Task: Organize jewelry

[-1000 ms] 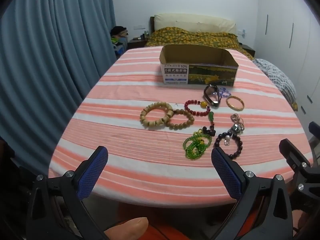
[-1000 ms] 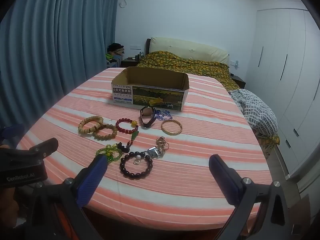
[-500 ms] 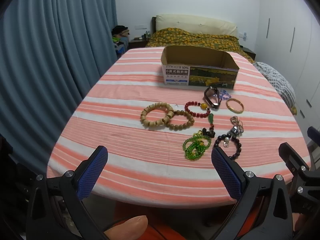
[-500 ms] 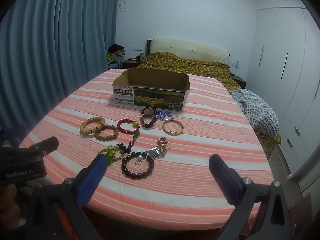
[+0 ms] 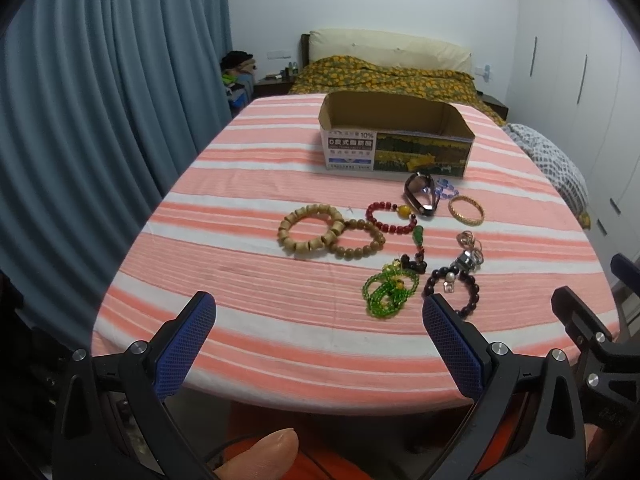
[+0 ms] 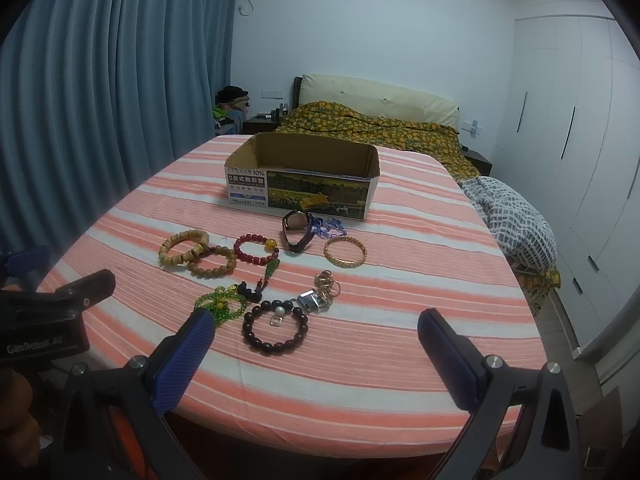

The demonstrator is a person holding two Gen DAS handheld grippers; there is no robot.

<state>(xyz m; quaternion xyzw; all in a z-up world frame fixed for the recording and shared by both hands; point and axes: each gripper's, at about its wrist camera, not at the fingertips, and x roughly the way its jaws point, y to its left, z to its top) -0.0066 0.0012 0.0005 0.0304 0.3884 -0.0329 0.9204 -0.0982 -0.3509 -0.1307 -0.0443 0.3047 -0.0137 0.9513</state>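
1. Nearest, the left hand-held gripper [image 5: 320, 344] is held wide open over the near edge of the worktop [image 5: 240, 320], with nothing between its blue pads; the right hand-held gripper [image 6: 316, 344] is likewise spread wide and empty.
2. Just beyond, the dark bead bracelet [image 6: 275, 328] is seen lying flat, almost centred ahead of the right hand-held gripper and just inside its left finger; in the left wrist view the same bracelet [image 5: 454, 290] is set off toward the right finger; the right side is therefore judged the nearer and better aligned, and a straight forward and downward reach would be called for; being a ring, no long axis is offered.
3. The green bead strand [image 5: 388, 290] is heaped just beside it, on its left; a silver clasp piece [image 6: 314, 302] is touching or nearly touching its far rim, so a neighbour could be dragged along.
4. Farther on, two wooden bracelets [image 5: 310, 228], a red bead bracelet [image 5: 390, 216], a dark watch [image 5: 420, 198] and a gold bangle [image 5: 466, 210] are spread out.
5. Farthest, the open cardboard box [image 5: 396, 148] is standing; nothing is seen inside, so sorting is judged not yet begun.
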